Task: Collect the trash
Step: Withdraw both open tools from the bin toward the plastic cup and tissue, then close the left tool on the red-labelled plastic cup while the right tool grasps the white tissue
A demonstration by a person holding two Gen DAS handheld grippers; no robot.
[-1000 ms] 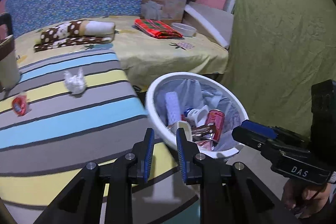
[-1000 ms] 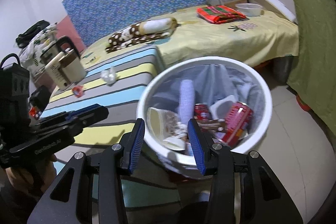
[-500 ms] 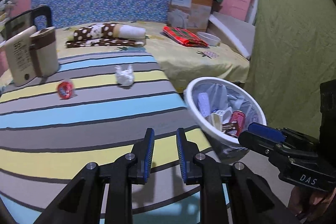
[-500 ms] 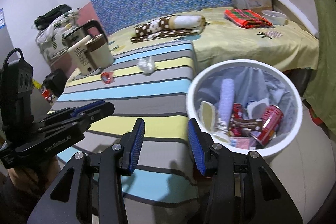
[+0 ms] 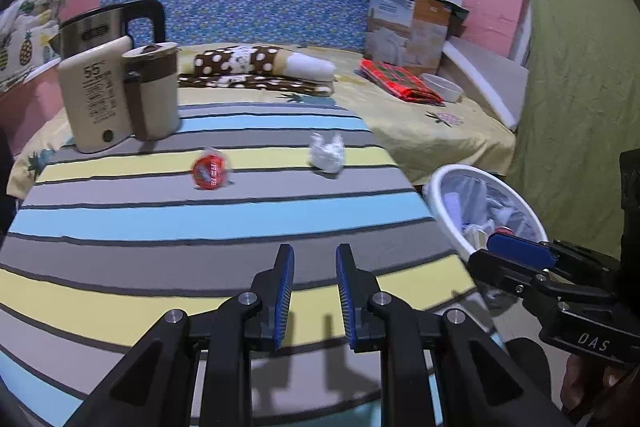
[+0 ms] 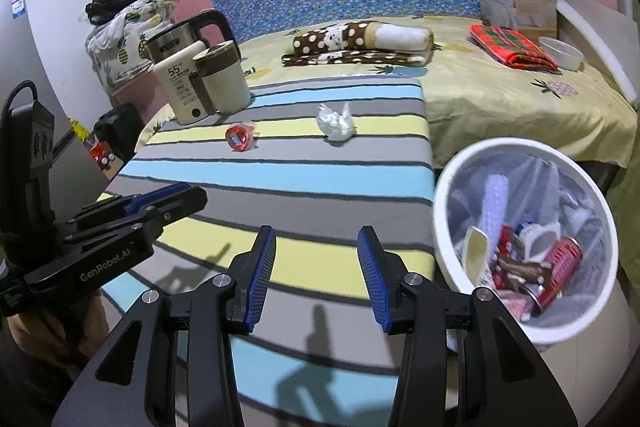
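Now both wrist views are swinging away from the white waste bin [image 6: 442,211], which has slid to the right edge in the left wrist view, and onto the striped cloth [image 5: 224,219] covering the near surface, beyond which the yellow bedsheet [image 6: 500,95] is stretching far and right. That shift suggests the last drop is done and the hands are turning toward the next pieces. On the far left of the stripes a beige kettle [image 5: 120,95] is standing. Two scraps are lying ahead: a crumpled white tissue [image 5: 327,155] right of centre and a red round wrapper [image 5: 209,171] to its left, well apart. The right gripper [image 6: 316,275] is holding its jaws wide apart, empty; the left gripper [image 5: 315,291] is keeping its jaws narrowly apart, also empty.
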